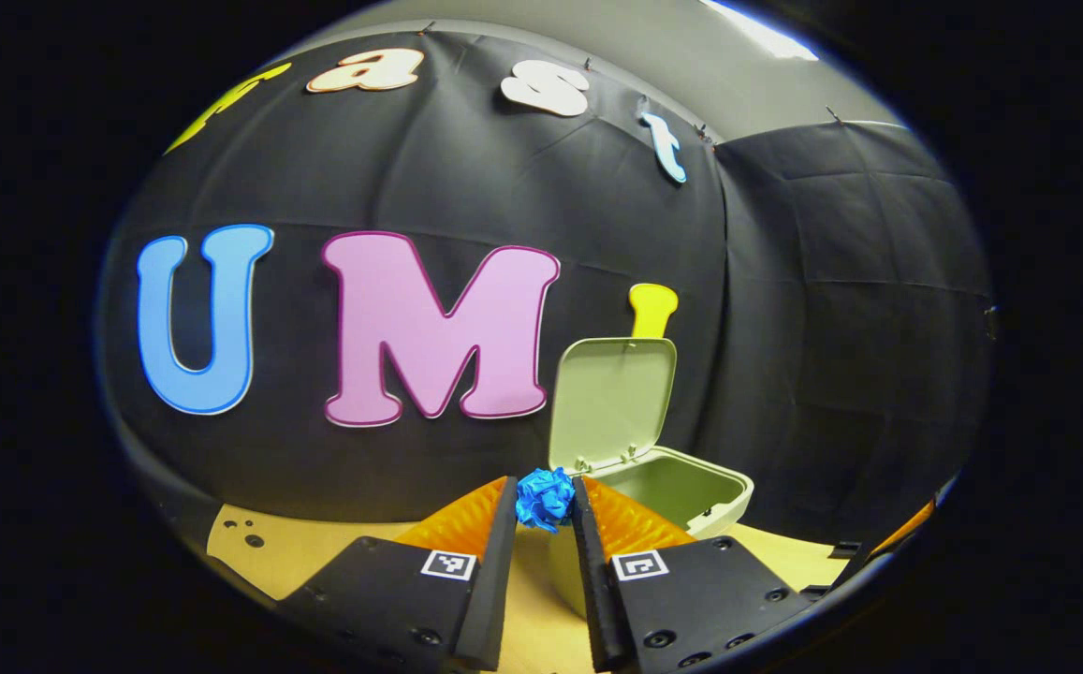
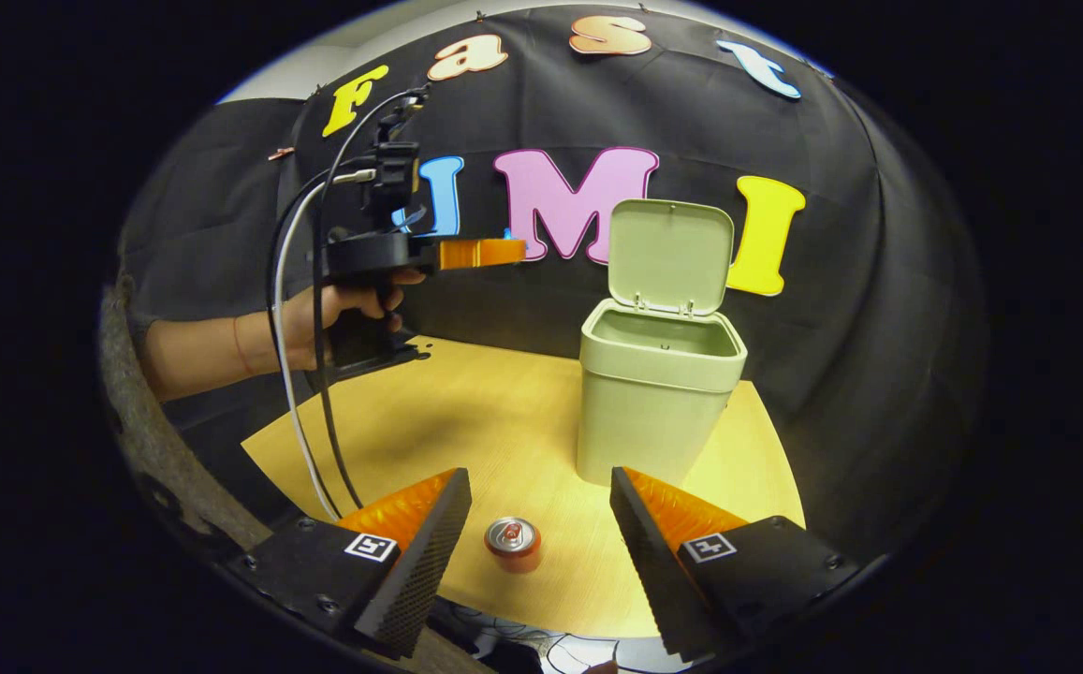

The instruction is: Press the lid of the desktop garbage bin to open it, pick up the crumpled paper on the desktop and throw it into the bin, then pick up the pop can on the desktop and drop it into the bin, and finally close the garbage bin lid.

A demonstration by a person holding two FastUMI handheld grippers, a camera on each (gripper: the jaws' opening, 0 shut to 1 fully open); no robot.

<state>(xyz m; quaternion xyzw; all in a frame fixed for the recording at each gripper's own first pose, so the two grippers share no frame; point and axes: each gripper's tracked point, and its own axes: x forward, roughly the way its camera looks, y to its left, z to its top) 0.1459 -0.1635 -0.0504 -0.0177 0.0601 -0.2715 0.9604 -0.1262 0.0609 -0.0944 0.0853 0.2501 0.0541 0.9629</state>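
Aloft, left hand-held gripper (image 1: 546,505) around crumpled paper (image 1: 545,498)

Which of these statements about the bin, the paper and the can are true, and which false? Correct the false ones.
1. The bin has its lid shut. False: the lid stands open.
2. The left gripper holds the blue crumpled paper. True.
3. The pop can lies inside the bin. False: it stands on the table.
4. The right gripper is open. True.
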